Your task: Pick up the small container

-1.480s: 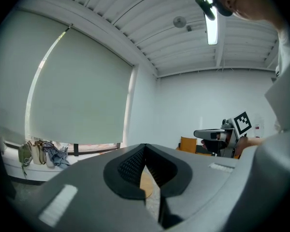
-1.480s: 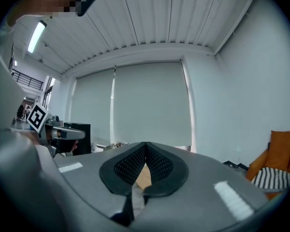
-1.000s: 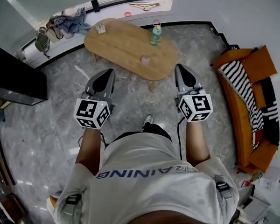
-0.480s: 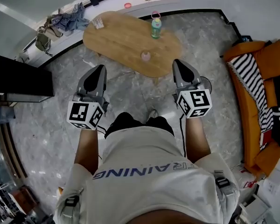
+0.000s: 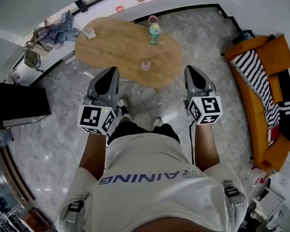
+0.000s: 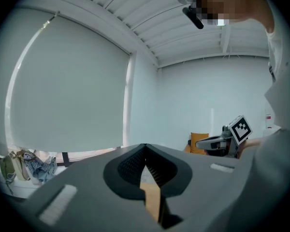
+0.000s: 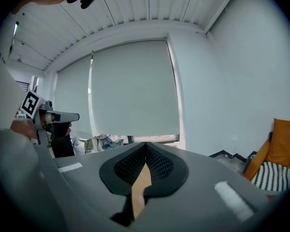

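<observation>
The small pink container [image 5: 145, 65] stands on the oval wooden table [image 5: 111, 52], near its front edge. A green bottle [image 5: 154, 34] stands behind it. My left gripper [image 5: 110, 74] hangs by the table's near edge, left of the container and short of it. The right gripper [image 5: 190, 72] hangs off the table's right end, over the floor. Both are shut and hold nothing. The left gripper view shows its jaws [image 6: 145, 148] meeting at the tip against a blind and a white wall. The right gripper's jaws [image 7: 146, 145] meet the same way. Neither gripper view shows the container.
An orange sofa [image 5: 280, 57] with a striped blanket stands at the right. A black cabinet [image 5: 14, 103] stands at the left. Clothes and a bag [image 5: 48, 33] lie on the window ledge behind the table. The person's feet [image 5: 157, 123] stand on grey marble floor.
The person has stepped toward the table and the view has swung. Both grippers, still shut, have come forward and a little down, and now flank the table's near edge.
</observation>
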Tool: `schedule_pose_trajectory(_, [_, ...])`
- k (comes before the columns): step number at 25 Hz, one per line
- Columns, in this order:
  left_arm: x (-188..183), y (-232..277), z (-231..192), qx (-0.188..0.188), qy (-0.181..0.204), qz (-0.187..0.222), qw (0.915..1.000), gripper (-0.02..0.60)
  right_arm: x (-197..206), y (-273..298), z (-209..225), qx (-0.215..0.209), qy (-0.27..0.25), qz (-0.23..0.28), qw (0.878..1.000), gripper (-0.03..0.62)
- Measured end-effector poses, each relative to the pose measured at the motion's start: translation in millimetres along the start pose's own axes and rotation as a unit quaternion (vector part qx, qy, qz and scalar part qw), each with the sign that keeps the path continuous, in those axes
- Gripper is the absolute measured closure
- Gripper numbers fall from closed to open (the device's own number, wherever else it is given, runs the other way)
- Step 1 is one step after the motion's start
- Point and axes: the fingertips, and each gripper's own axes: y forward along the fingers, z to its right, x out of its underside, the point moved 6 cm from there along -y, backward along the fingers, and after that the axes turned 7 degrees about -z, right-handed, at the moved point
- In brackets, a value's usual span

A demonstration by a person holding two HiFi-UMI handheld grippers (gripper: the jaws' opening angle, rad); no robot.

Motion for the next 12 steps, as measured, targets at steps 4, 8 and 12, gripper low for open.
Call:
schedule_pose_trajectory(4, [-6, 30, -51, 0.024, 0.007, -0.010, 0.9996, 0.580, -15, 40, -18, 0.018, -0.010, -0.012, 1.000, 0.577])
schedule_pose_trajectory(8, [-3, 59, -109, 0.054, 0.008, -0.023, 0.9982, 0.580, -32, 88, -36, 0.040, 0.000, -0.010, 0.999, 0.577])
schedule_pose_trajectory(12, [3, 82, -150, 0.080, 0.008, -0.043, 0.9958, 0.580, -37, 120, -42, 0.056, 0.054, 0.003, 0.997, 0.577])
